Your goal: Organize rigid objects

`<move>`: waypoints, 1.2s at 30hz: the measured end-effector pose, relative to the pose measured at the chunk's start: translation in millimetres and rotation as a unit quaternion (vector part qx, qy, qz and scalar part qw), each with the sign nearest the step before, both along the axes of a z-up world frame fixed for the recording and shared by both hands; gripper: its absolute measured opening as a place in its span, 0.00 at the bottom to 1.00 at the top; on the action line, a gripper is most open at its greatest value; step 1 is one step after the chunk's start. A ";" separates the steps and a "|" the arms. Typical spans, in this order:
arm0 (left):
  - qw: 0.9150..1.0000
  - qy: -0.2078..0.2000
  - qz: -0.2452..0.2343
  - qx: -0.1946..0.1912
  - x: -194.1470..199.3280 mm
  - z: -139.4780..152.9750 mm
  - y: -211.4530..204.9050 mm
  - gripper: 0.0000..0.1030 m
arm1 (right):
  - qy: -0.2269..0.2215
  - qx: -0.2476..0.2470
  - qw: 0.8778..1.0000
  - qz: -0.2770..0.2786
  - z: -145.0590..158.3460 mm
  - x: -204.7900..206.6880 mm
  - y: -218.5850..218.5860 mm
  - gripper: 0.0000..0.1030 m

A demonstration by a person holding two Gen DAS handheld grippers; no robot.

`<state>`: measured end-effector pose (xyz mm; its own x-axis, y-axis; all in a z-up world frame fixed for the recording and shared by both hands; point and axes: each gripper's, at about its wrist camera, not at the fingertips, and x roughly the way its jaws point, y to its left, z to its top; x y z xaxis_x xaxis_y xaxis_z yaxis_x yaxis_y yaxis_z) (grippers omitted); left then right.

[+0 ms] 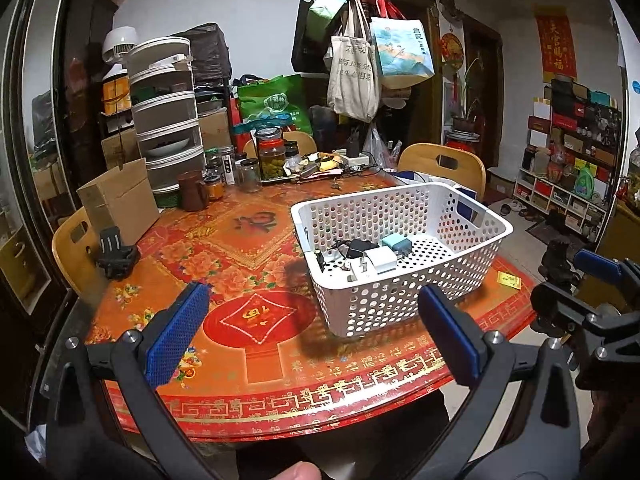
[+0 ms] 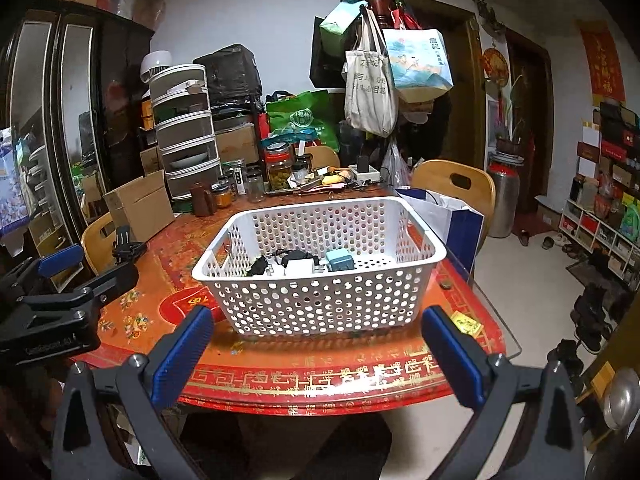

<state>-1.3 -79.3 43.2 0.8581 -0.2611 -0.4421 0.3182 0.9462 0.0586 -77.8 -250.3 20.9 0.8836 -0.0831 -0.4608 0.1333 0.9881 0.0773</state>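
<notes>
Right now both my left tongs (image 1: 314,332) and right tongs (image 2: 316,356) gape apart, gripping nothing. Ahead of them the white basket (image 2: 320,304) sits on the red table (image 2: 320,384), chargers (image 2: 316,266) inside.

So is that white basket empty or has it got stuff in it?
Not empty: the white basket holds several chargers on its floor, with much of it still bare.

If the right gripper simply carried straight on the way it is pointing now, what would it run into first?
Most likely the near wall of the white basket, which sits centred between the open right gripper fingers. Only bare table edge lies before it, though depth is hard to judge.
</notes>
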 end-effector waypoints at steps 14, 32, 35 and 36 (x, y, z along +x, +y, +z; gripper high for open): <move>1.000 0.007 0.005 0.010 3.2 -5.0 -8.4 1.00 | 0.002 -0.002 1.000 0.002 -0.6 -0.5 -0.6 1.00; 1.000 0.009 0.006 0.011 3.6 -5.8 -16.2 1.00 | 0.000 -0.006 1.000 0.007 0.8 -2.0 0.4 1.00; 1.000 0.009 0.007 0.010 3.7 -5.5 -16.4 1.00 | 0.001 -0.006 1.000 0.008 1.1 -1.6 0.9 1.00; 1.000 0.009 0.007 0.010 3.6 -5.5 -16.2 1.00 | 0.001 -0.006 1.000 0.008 1.0 -1.5 0.8 1.00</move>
